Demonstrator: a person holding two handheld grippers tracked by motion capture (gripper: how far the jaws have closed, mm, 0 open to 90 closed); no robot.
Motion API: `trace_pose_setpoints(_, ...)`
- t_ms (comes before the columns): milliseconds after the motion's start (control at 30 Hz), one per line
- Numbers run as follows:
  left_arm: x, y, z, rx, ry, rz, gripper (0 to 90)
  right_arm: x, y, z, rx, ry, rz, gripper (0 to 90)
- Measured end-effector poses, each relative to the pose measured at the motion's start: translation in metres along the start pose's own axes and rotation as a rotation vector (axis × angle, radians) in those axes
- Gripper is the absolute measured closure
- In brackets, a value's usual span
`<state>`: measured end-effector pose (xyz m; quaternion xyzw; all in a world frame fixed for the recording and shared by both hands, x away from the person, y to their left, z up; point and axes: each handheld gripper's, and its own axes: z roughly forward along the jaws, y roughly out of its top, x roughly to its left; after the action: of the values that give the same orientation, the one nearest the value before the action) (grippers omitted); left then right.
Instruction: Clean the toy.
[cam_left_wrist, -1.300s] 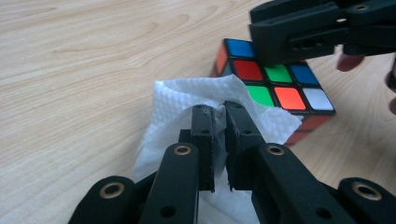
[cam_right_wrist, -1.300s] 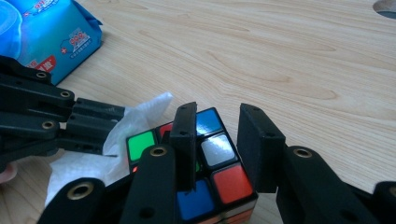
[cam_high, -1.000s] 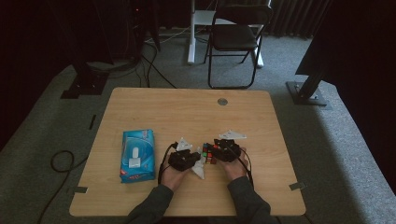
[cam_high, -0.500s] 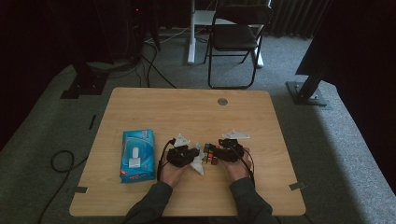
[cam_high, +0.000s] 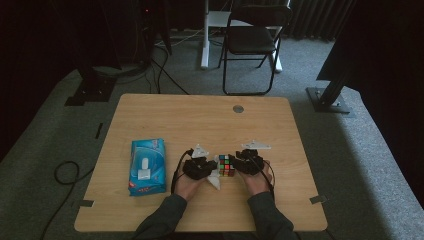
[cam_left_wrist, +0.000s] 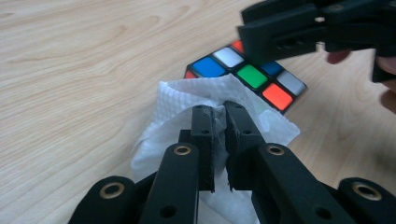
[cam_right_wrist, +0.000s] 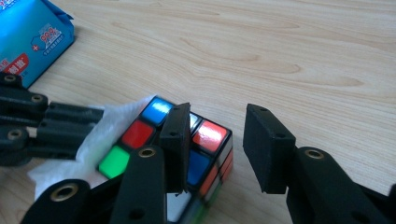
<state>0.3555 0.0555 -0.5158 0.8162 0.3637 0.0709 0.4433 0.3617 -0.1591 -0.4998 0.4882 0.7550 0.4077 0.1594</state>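
1. Left gripper (cam_left_wrist: 217, 116) pinches the soft white tissue (cam_left_wrist: 187, 100), pressed against the puzzle cube (cam_left_wrist: 247, 74).
2. Right gripper (cam_right_wrist: 217, 140), jaws just closing, straddles the cube's corner without clamping.
3. Cube's rigid, glossy and likely slippery; grab flat opposite faces.

Soft blue plastic wipes pack (cam_right_wrist: 32, 37): "99.9%" in a white cloud mark; white characters below it, illegible.
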Motion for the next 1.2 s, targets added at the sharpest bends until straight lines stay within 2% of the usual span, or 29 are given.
trace_pose_setpoints(133, 0.0, 0.002, 0.001, 0.001, 0.0, 0.01, 83.4, -0.003, 0.0, 0.002, -0.007, 0.019, 0.013, 64.6)
trace_pose_setpoints(233, 0.003, 0.006, -0.001, -0.026, 0.009, -0.012, 83.3, -0.003, 0.001, 0.003, -0.01, 0.029, 0.017, 66.1)
trace_pose_setpoints(333, 0.001, 0.011, -0.001, -0.047, 0.018, -0.004, 83.4, -0.002, 0.001, 0.003, -0.011, 0.03, 0.012, 67.4)
trace_pose_setpoints(400, 0.001, 0.014, 0.002, -0.043, 0.029, 0.004, 83.4, -0.002, 0.001, 0.003, -0.012, 0.032, 0.011, 67.7)
trace_pose_setpoints(767, 0.009, 0.013, 0.008, -0.033, 0.056, -0.012, 83.9, -0.002, 0.001, 0.003, -0.015, 0.028, 0.005, 69.7)
trace_pose_setpoints(900, 0.012, 0.01, 0.01, -0.041, 0.053, -0.038, 84.2, -0.002, 0.001, 0.003, -0.016, 0.026, 0.004, 69.7)
trace_pose_setpoints(967, 0.012, 0.008, 0.011, -0.031, 0.065, -0.037, 84.4, -0.002, 0.001, 0.003, -0.016, 0.025, 0.004, 69.7)
trace_pose_setpoints(1067, 0.012, 0.0, 0.019, 0.017, 0.08, -0.029, 84.4, -0.001, 0.0, 0.003, -0.017, 0.023, 0.003, 69.7)
trace_pose_setpoints(1167, 0.014, -0.009, 0.03, 0.058, 0.083, -0.043, 84.6, -0.001, 0.0, 0.003, -0.017, 0.023, 0.003, 69.7)
trace_pose_setpoints(1200, 0.015, -0.011, 0.03, 0.054, 0.079, -0.045, 84.7, -0.001, 0.0, 0.003, -0.017, 0.023, 0.003, 69.7)
